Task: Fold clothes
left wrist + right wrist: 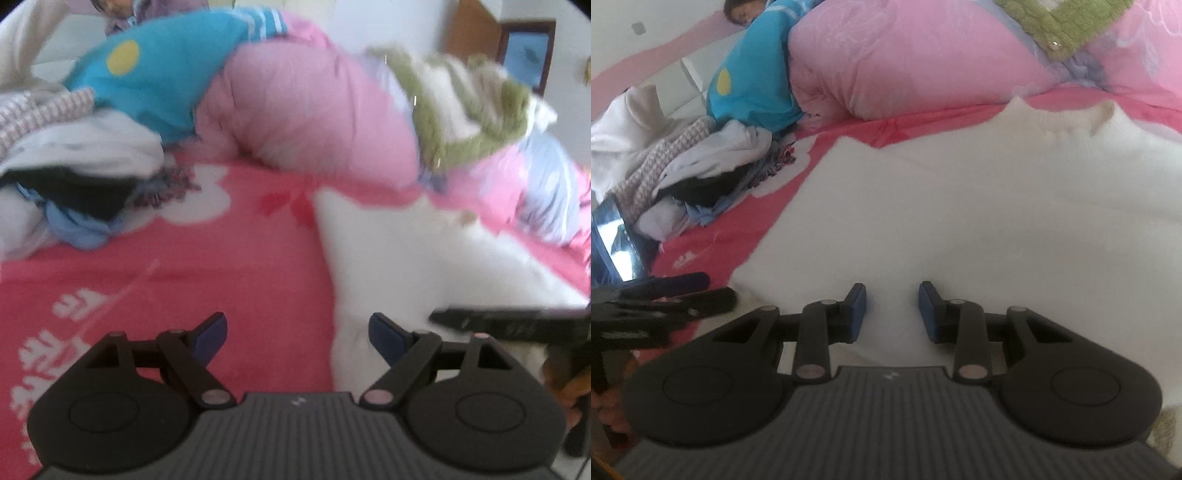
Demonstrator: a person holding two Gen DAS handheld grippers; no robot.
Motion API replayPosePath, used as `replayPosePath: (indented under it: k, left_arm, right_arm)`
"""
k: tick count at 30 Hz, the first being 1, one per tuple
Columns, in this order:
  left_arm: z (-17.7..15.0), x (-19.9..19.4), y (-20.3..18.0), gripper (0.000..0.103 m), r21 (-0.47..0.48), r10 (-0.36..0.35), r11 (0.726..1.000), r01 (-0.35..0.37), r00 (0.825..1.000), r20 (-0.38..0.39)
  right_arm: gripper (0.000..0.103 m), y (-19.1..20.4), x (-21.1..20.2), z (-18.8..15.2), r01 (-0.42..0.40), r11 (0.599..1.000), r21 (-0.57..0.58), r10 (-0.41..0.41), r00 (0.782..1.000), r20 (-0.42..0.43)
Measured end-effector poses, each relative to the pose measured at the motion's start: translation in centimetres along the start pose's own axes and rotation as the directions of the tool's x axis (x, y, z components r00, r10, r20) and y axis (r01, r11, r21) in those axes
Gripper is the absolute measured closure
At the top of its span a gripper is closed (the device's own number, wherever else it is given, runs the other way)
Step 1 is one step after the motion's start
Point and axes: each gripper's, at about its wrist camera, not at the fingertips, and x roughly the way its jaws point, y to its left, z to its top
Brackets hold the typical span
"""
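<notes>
Right wrist view shows your white sweater (960, 206) spread flat on the bed (701, 251), both the right gripper (892, 312) and left gripper (297, 338) spread wide and empty, so you're probably about to grasp its near hem for the first fold.

A: The left wrist view is smeared. The pile of clothes (74, 173) at nine o'clock runs together, so I cannot count the pieces.

B: The white sweater (960, 206) runs off the right wrist view at three o'clock, and its near hem sits behind the right tongs (892, 308).

A: The other tongs (676, 295) at eight o'clock are blurred; I cannot tell how the jaws stand there.

B: The screen (617, 240) at nine o'clock is cut by the edge.
</notes>
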Motion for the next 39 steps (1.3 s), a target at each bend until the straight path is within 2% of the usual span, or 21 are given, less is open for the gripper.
replayPosePath:
  k: [4, 6, 10, 13, 16, 20, 25, 27, 30, 35, 39]
  left_arm:
    - [0.6, -0.7, -0.9, 0.013, 0.037, -0.001, 0.999, -0.002, 0.997, 0.08]
    - [0.5, 0.3, -2.0, 0.013, 0.082, -0.009, 0.997, 0.003, 0.998, 0.067]
    - [-0.8, 3.4, -3.3, 0.012, 0.145, 0.063, 0.987, -0.065, 0.998, 0.02]
    - [-1.1, 4.2, -2.6, 0.012, 0.105, 0.06, 0.993, -0.057, 0.998, -0.021]
    - [-1.4, 4.2, -1.8, 0.008, 0.072, 0.052, 0.996, -0.048, 0.997, -0.053]
    - [-1.8, 4.3, -1.2, 0.008, 0.06, 0.058, 0.997, -0.054, 0.996, -0.073]
    - [-1.9, 4.4, -1.2, 0.008, 0.064, 0.061, 0.996, -0.057, 0.996, -0.071]
    - [-1.8, 4.5, -1.2, 0.008, 0.066, 0.063, 0.996, -0.058, 0.995, -0.073]
    - [-1.8, 4.4, -1.3, 0.008, 0.065, 0.062, 0.996, -0.058, 0.996, -0.07]
    - [-1.9, 4.5, -1.4, 0.008, 0.068, 0.068, 0.996, -0.063, 0.995, -0.069]
    - [-1.8, 4.5, -1.4, 0.008, 0.066, 0.068, 0.996, -0.063, 0.995, -0.069]
  right_arm:
    - [0.072, 0.2, 0.1, 0.0, 0.012, 1.0, -0.007, -0.012, 1.0, 0.002]
    - [0.072, 0.4, 0.2, 0.1, 0.02, 1.0, -0.009, -0.02, 1.0, -0.001]
    - [0.072, 0.9, 0.4, 0.3, 0.037, 0.999, -0.013, -0.037, 0.999, -0.007]
    - [0.072, 1.2, 0.6, 0.5, 0.049, 0.999, -0.016, -0.049, 0.999, -0.011]
    - [0.07, 2.5, 0.2, 2.1, 0.085, 0.994, -0.064, -0.088, 0.995, -0.054]
    - [0.07, 5.5, 0.0, 5.4, 0.082, 0.982, -0.171, -0.083, 0.997, 0.001]
    - [0.08, 8.6, 4.2, 7.8, 0.046, 0.958, -0.282, -0.049, 0.999, -0.004]
    - [0.081, 8.8, 7.3, 7.1, 0.066, 0.942, -0.329, -0.093, 0.993, -0.068]
    - [0.082, 8.9, 8.7, 6.6, 0.083, 0.925, -0.37, -0.122, 0.989, -0.083]
    - [0.083, 11.0, 7.8, 9.7, 0.102, 0.913, -0.394, -0.12, 0.993, -0.021]
    - [0.083, 10.9, 11.3, 11.7, 0.117, 0.914, -0.389, -0.131, 0.991, -0.008]
